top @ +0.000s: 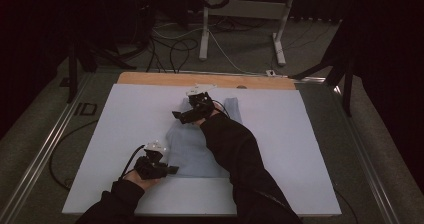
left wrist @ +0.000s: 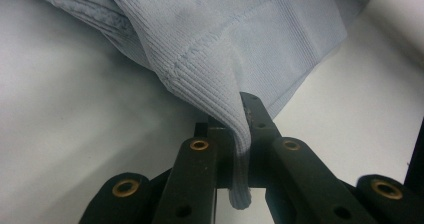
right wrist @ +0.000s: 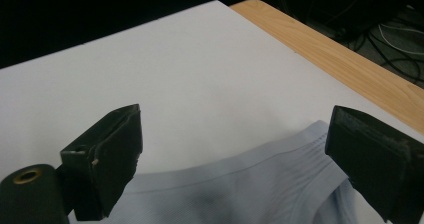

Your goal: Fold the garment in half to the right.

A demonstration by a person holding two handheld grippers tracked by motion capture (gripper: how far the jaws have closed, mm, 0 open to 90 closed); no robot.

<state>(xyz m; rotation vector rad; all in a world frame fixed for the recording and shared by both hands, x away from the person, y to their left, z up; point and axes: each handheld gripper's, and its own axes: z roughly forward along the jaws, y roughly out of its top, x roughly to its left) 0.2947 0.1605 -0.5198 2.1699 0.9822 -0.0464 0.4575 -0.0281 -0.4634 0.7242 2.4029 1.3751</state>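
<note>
A big board [top: 125, 134] lies flat on the table [top: 200, 79], and a strip of the table sticks out behind the board's far edge. A shirt [top: 192, 151] lies on the board, near the middle. The left gripper [top: 172, 170] sits at the shirt's near left corner, with a fold of the cloth pinched between its jaws. The right gripper [top: 176, 115] is over the far end of the shirt, and the collar edge lies between its wide jaws, not touching them. The person's right sleeve [top: 240, 159] crosses over the shirt's right side. Behind the table, cables [top: 175, 46] lie on the floor.
</note>
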